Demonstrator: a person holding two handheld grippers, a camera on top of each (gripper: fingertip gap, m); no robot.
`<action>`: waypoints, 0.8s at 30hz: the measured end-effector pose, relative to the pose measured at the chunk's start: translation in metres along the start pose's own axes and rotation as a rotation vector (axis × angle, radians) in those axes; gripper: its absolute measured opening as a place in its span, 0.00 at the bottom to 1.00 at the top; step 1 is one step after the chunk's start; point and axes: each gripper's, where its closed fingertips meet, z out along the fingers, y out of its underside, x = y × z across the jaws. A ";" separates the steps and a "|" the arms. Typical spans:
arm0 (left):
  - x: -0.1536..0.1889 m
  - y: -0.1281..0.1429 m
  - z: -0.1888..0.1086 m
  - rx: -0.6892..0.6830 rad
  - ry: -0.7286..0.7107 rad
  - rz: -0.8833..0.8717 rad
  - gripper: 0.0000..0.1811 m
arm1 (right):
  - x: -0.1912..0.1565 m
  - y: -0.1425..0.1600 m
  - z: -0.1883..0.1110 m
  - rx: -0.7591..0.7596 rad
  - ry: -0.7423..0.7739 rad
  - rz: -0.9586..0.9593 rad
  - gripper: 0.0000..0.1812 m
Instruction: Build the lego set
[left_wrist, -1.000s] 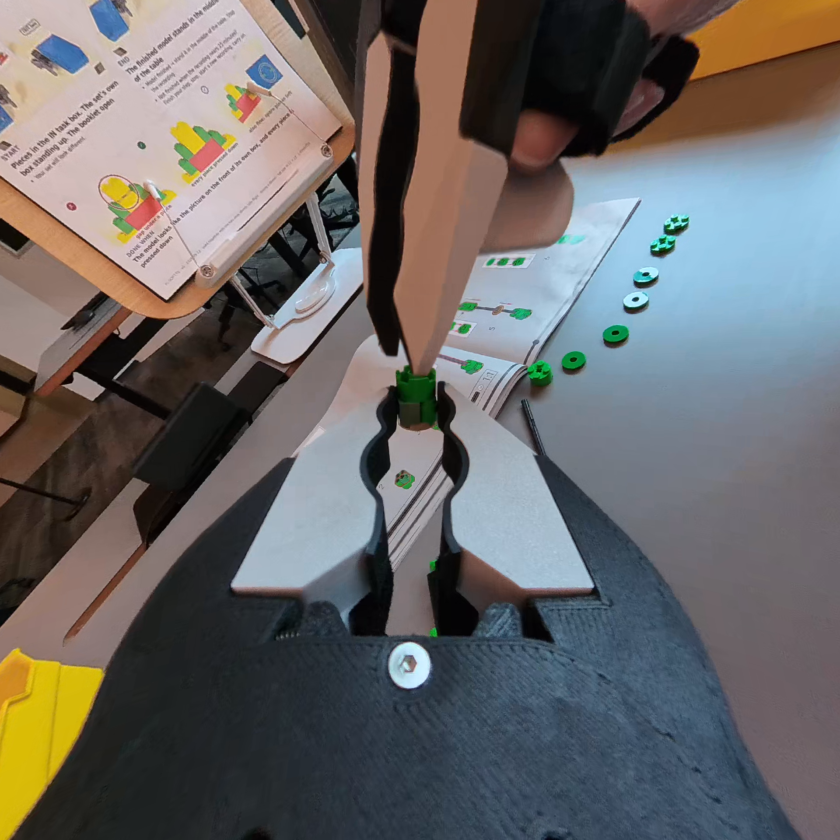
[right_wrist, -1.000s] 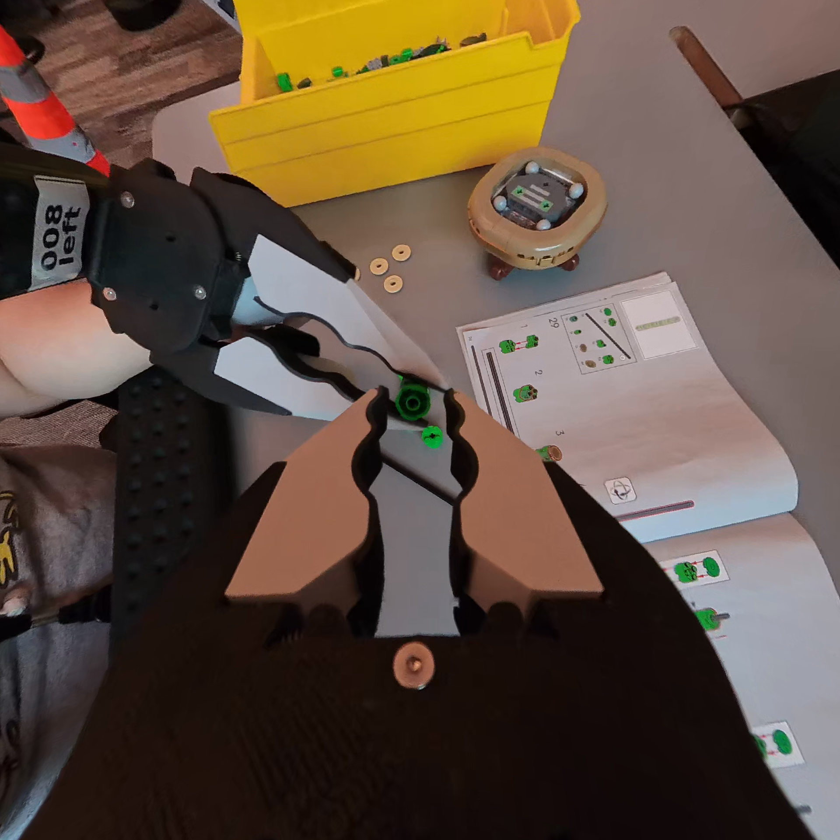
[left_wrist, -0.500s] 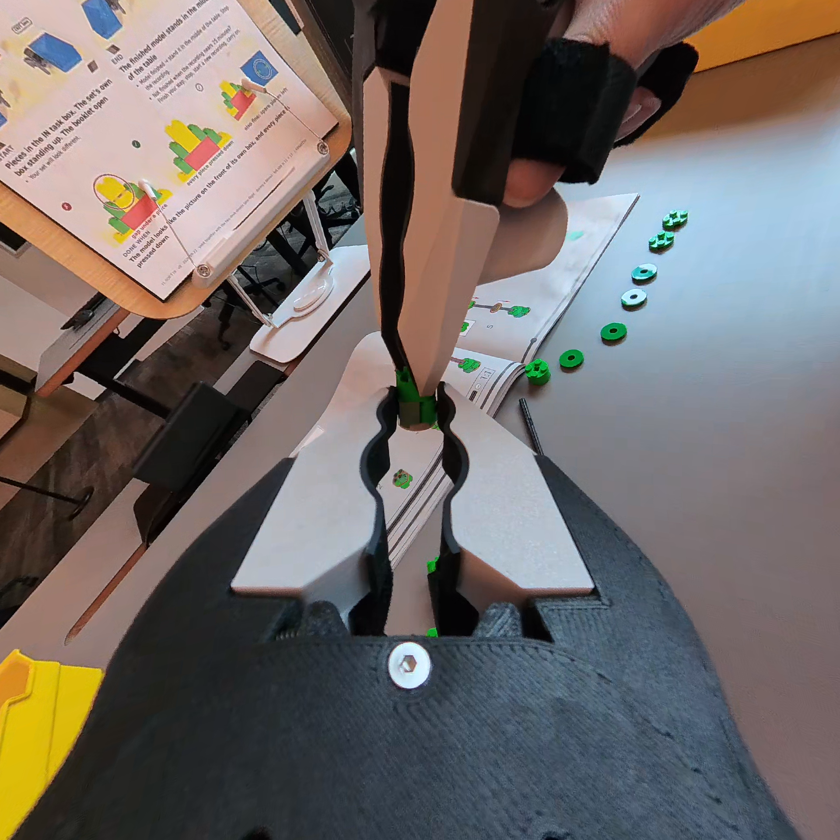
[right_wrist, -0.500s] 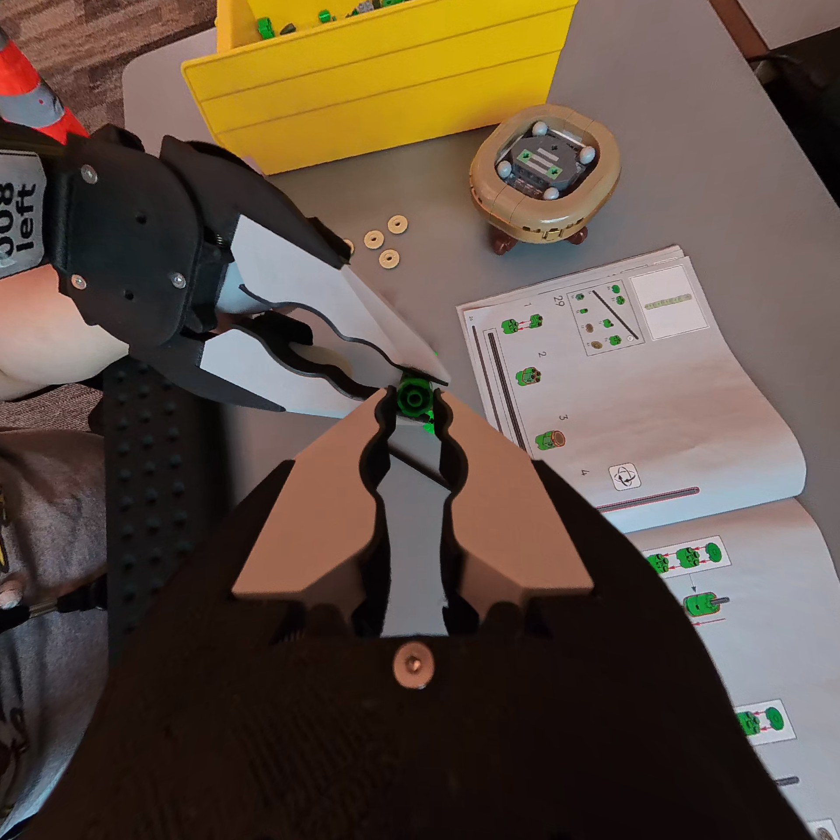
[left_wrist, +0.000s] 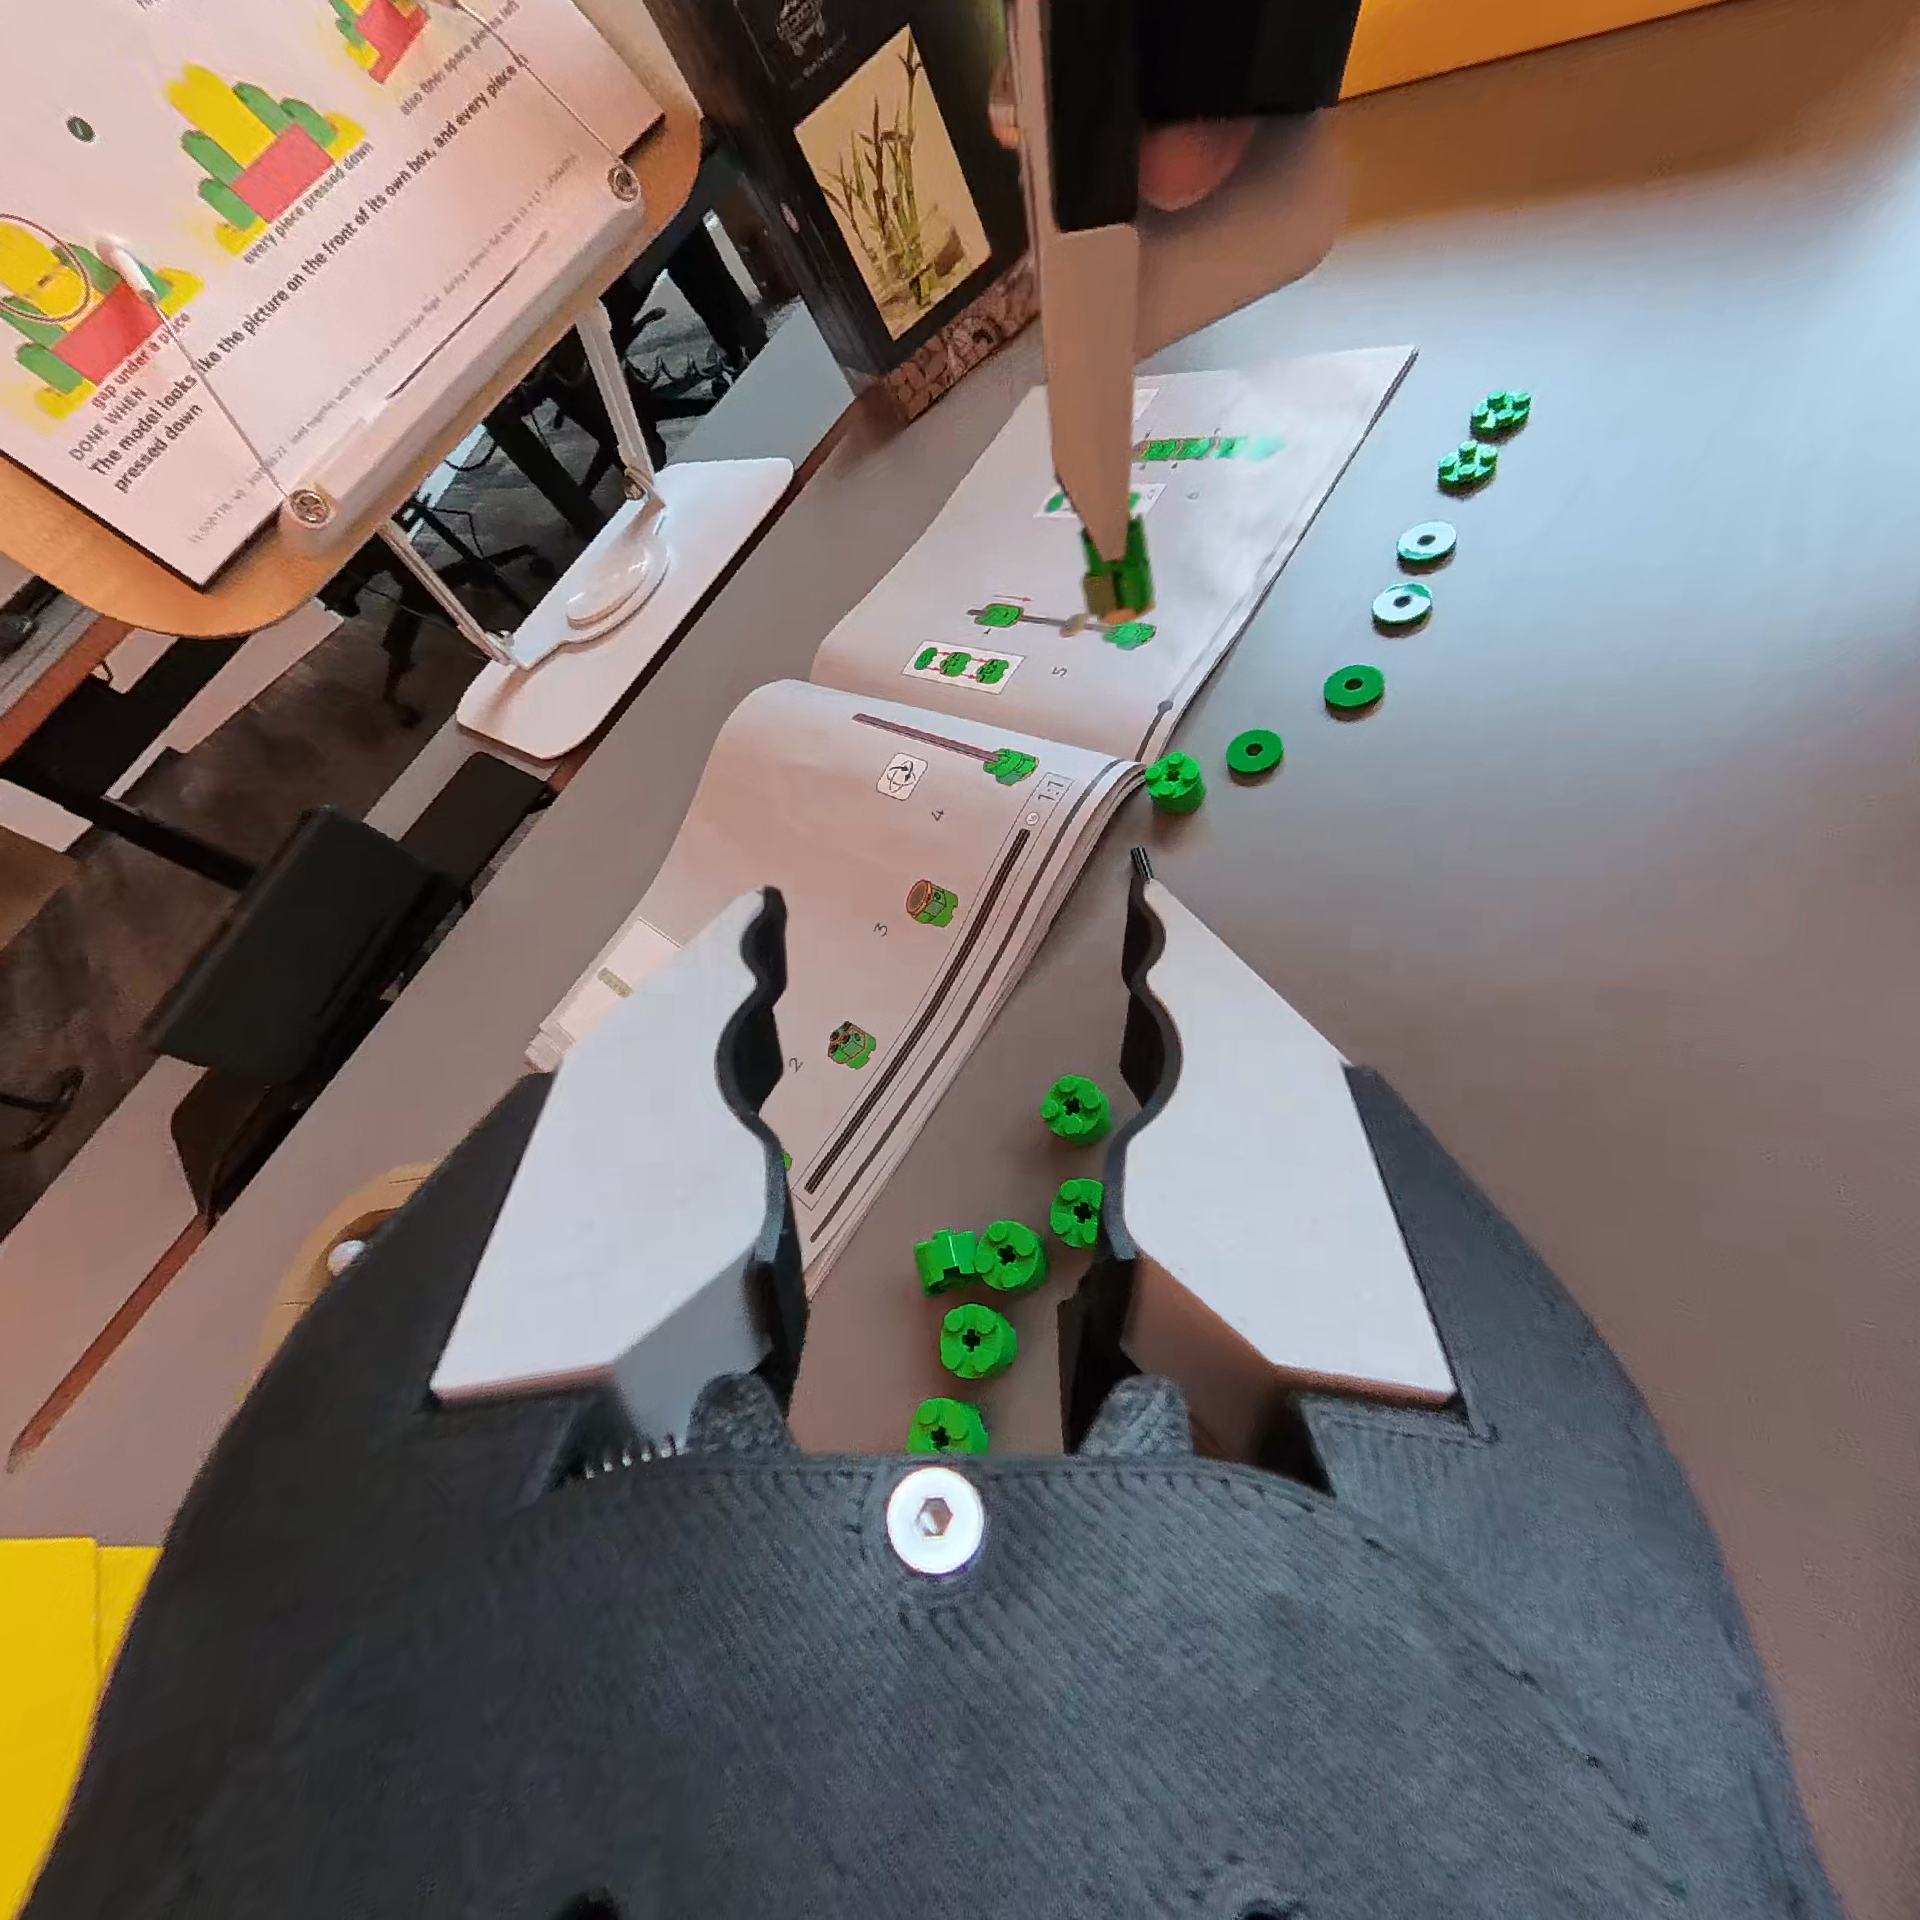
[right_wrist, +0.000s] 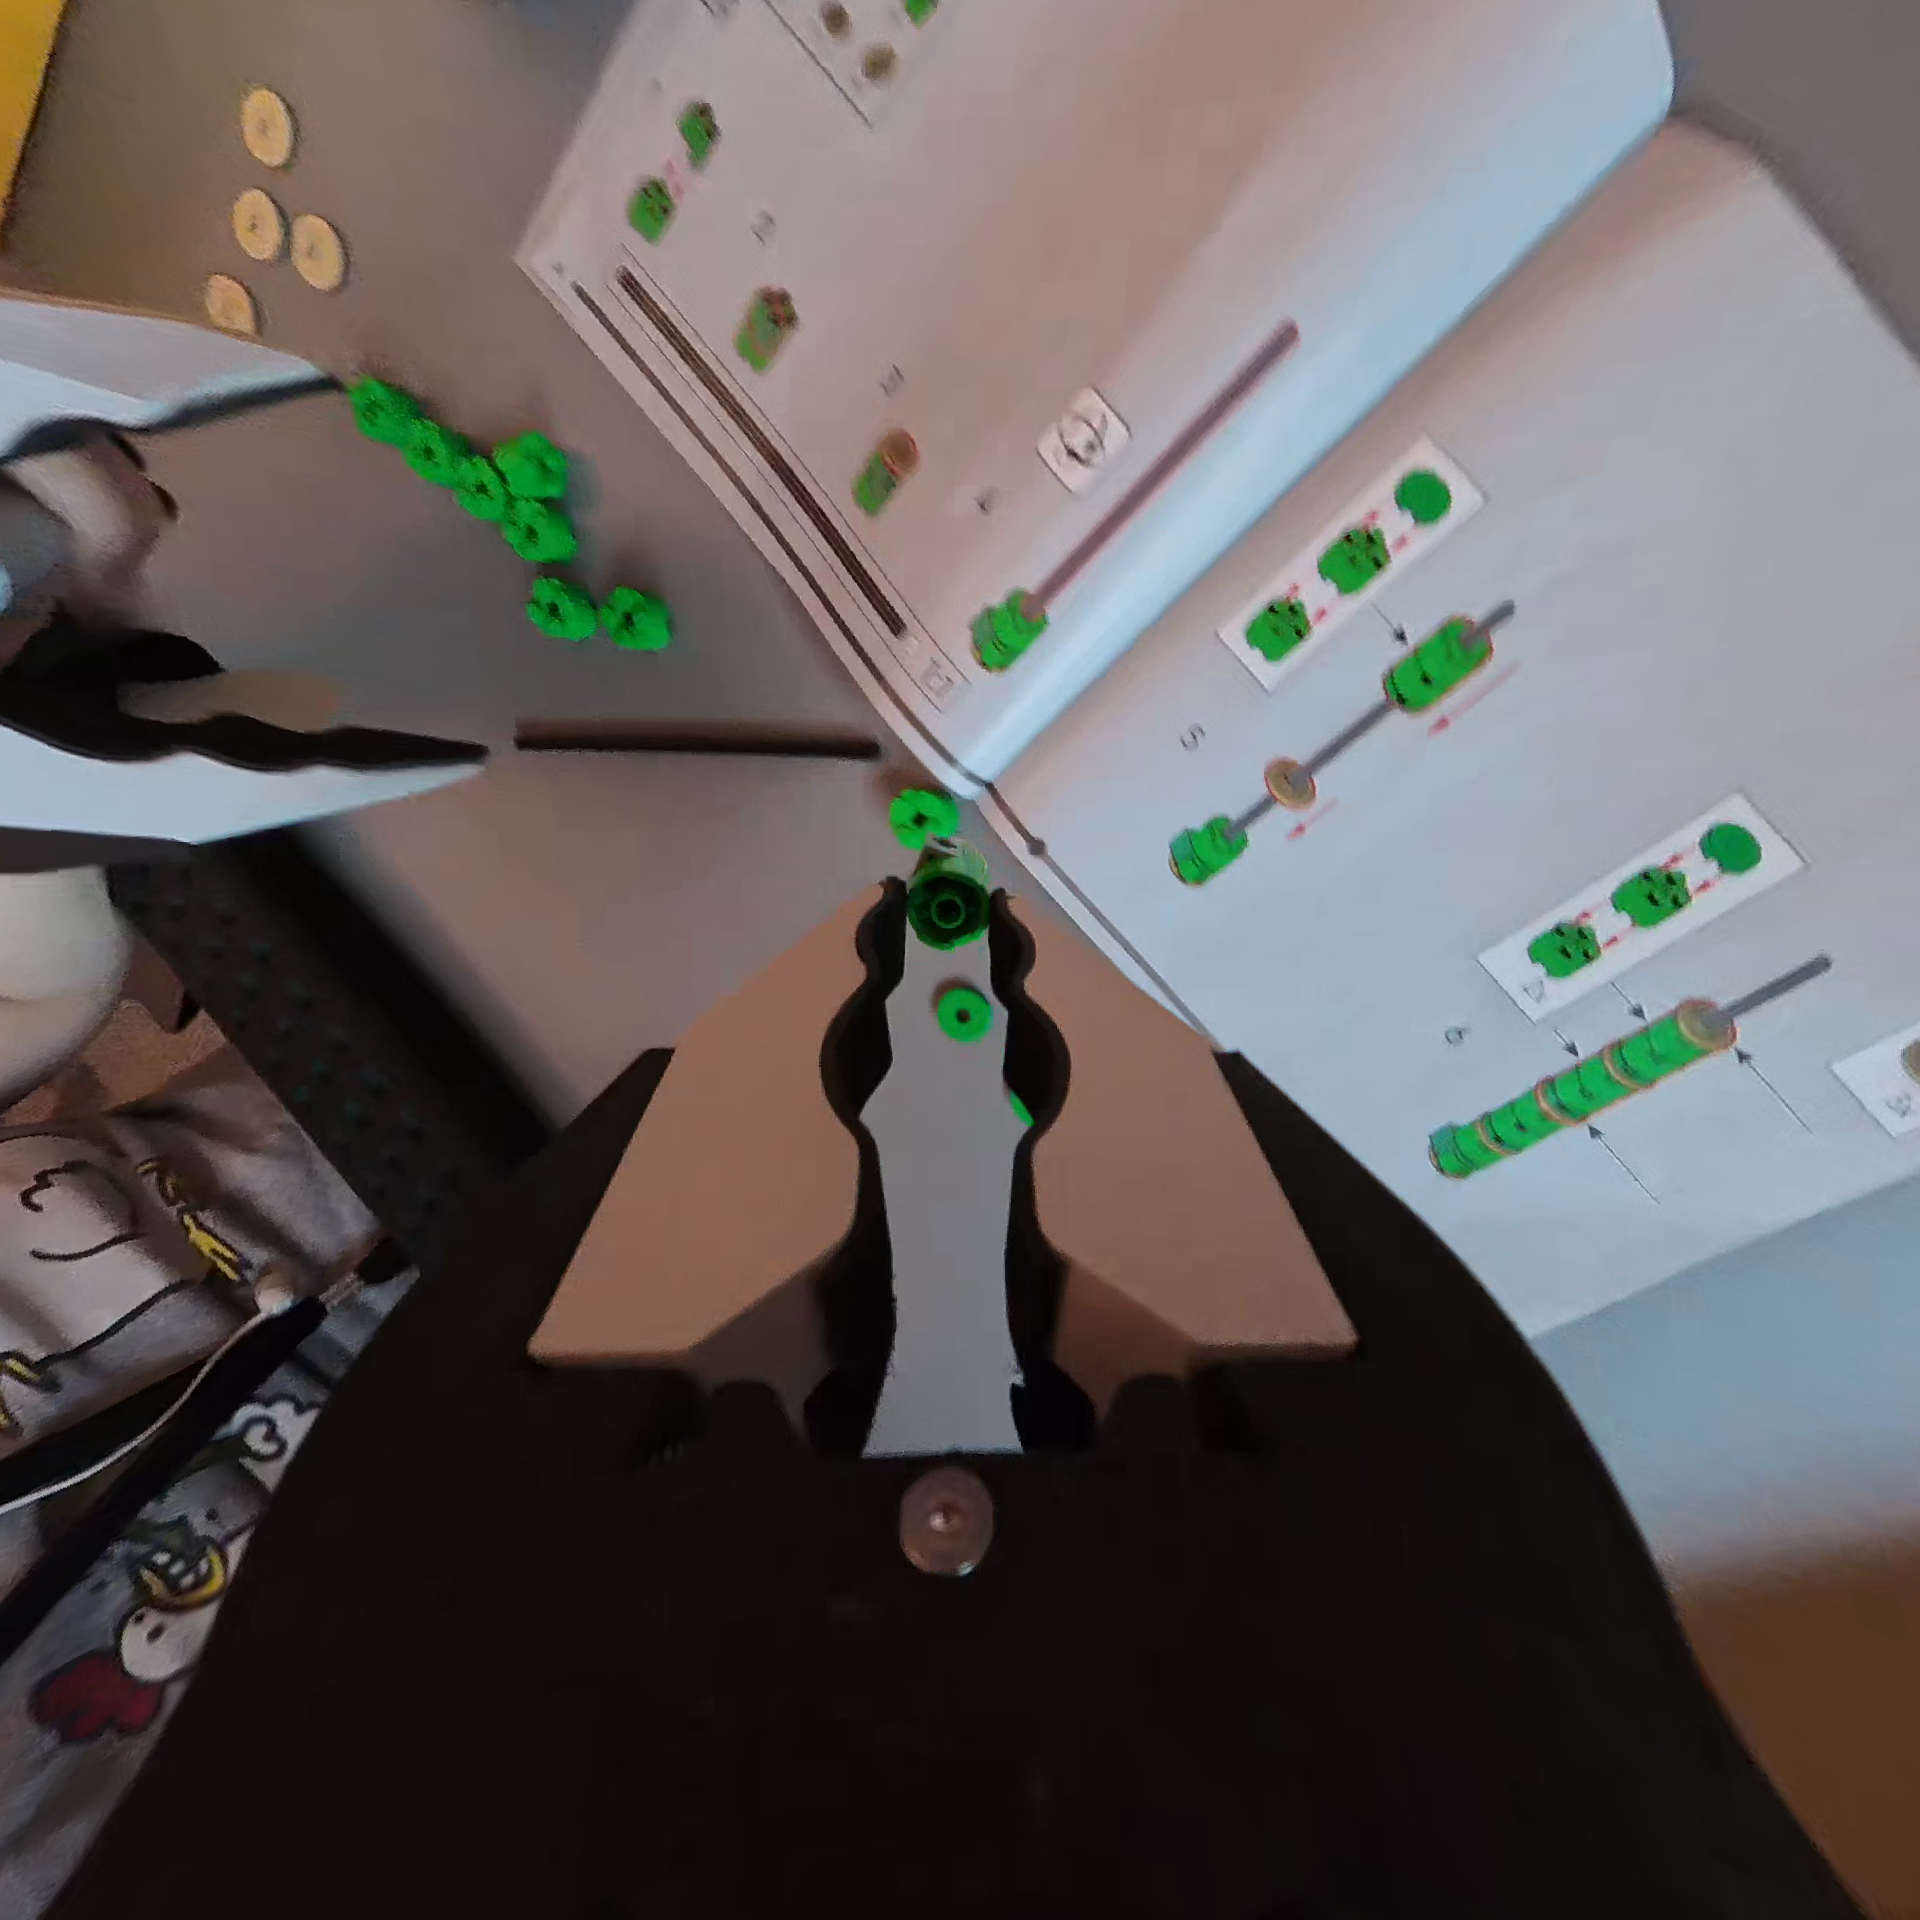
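Note:
My right gripper (right_wrist: 945, 897) is shut on a short stack of green round bricks (right_wrist: 943, 920), with both pads pressed on its sides. The left wrist view shows it held above the open instruction booklet (left_wrist: 904, 831), with the stack (left_wrist: 1117, 566) at the fingertips. My left gripper (left_wrist: 951, 902) is open wide and empty, low over the grey table (left_wrist: 1558, 1039). Several loose green round bricks (left_wrist: 1075, 1110) lie between and under its fingers. A black axle rod (right_wrist: 696, 740) lies on the table beside the booklet (right_wrist: 1351, 312).
A row of green and pale round plates (left_wrist: 1354, 688) lies right of the booklet. Tan round plates (right_wrist: 260, 223) lie at the far left. An instruction board on a stand (left_wrist: 260, 208) and a box with a plant picture (left_wrist: 894, 177) stand behind. A yellow bin corner (left_wrist: 52, 1662) shows. My hands' fingertips stand some 11 cm from each other.
Both grippers held the green stack together. My left gripper has opened, let go of it and drawn back. My right gripper keeps the stack and has carried it away towards the booklet.

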 end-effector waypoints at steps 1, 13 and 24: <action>-0.001 0.000 -0.001 0.001 -0.001 -0.002 0.35 | 0.005 0.005 0.001 -0.020 0.003 0.004 0.08; 0.001 0.005 0.000 -0.022 0.004 0.018 0.32 | 0.018 0.015 0.005 -0.067 -0.003 0.020 0.08; 0.034 -0.014 0.006 0.045 0.175 -0.135 0.25 | -0.038 0.000 0.001 -0.016 -0.070 -0.099 0.08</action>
